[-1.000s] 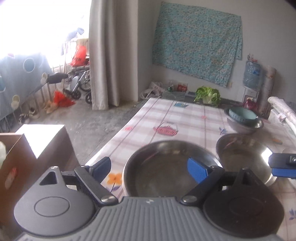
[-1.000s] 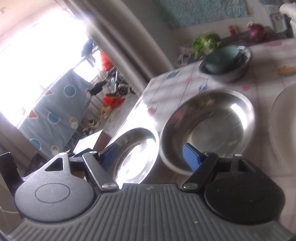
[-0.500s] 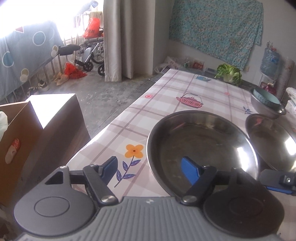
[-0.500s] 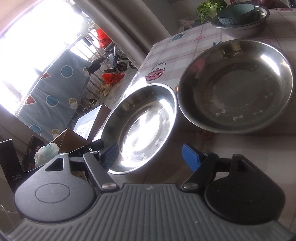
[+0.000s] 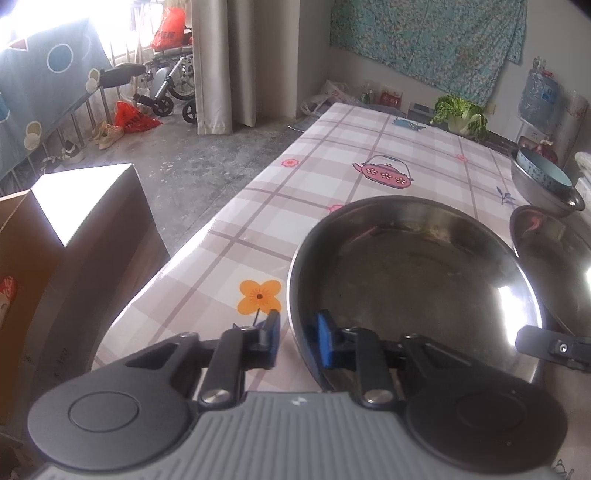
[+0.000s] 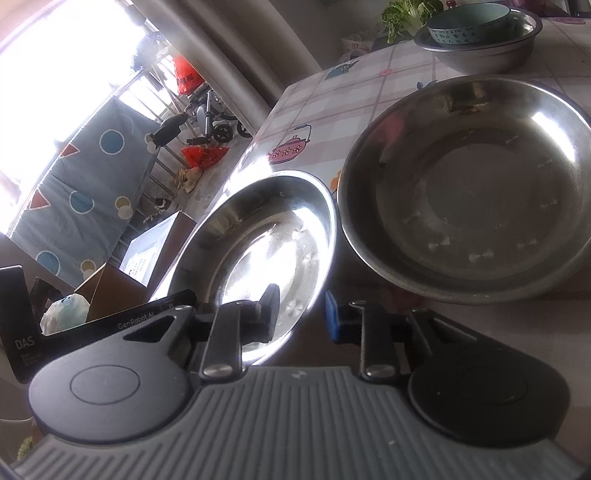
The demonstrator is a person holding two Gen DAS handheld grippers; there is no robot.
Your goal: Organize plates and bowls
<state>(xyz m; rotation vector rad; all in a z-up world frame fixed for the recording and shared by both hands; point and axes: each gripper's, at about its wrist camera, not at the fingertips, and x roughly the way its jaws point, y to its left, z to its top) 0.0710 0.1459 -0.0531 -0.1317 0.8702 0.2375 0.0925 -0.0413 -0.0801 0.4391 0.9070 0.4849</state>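
Note:
A steel plate (image 5: 417, 280) lies near the table's front left corner. My left gripper (image 5: 295, 341) straddles its near left rim, jaws narrowed around it, one pad outside and one inside. My right gripper (image 6: 301, 312) straddles the same plate's (image 6: 266, 243) right rim, jaws narrowed with a small gap still visible. A second steel plate (image 6: 469, 184) lies right beside it, also in the left wrist view (image 5: 557, 258). Farther back a teal bowl (image 6: 469, 22) sits inside a steel basin (image 6: 484, 48).
The checked tablecloth (image 5: 369, 155) covers a long table with its left edge dropping to the floor. Cardboard boxes (image 5: 74, 236) stand left of the table. A cabbage (image 5: 458, 114) sits at the far end.
Both grippers have narrowed from wide open and moved onto opposite rims of the near steel plate. The left one has come down closer to the table.

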